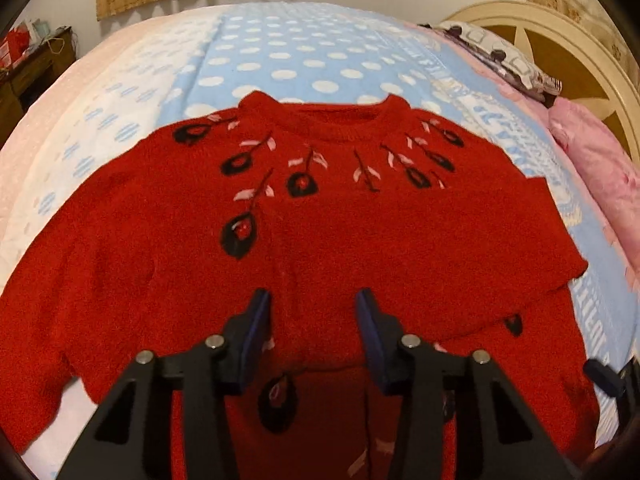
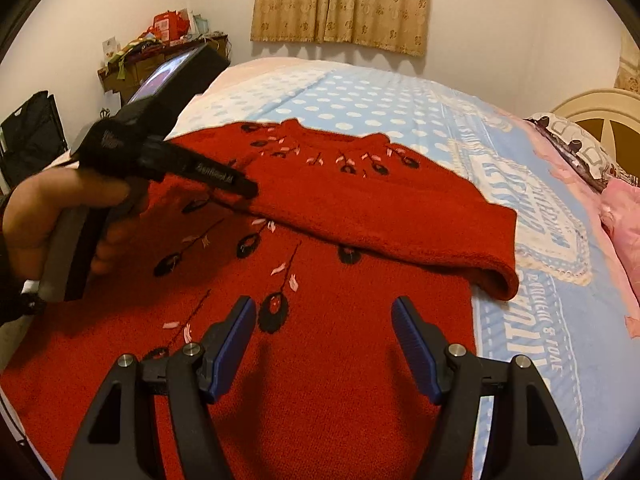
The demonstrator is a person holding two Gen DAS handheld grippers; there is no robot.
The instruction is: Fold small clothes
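A red knitted sweater (image 1: 360,232) with black and pink flower embroidery lies on the bed, collar at the far side. Its right sleeve (image 2: 400,216) is folded in across the chest. My left gripper (image 1: 312,300) is open and empty just above the sweater's middle; it also shows in the right wrist view (image 2: 224,180), held by a hand over the left part. My right gripper (image 2: 324,312) is open and empty over the sweater's lower body.
The bed has a blue polka-dot blanket (image 2: 360,100) with printed lettering. A pink pillow (image 1: 600,168) and a cream headboard (image 1: 560,40) are at the right. A cluttered wooden shelf (image 2: 160,56) stands by the wall at the left, curtains (image 2: 340,4) behind.
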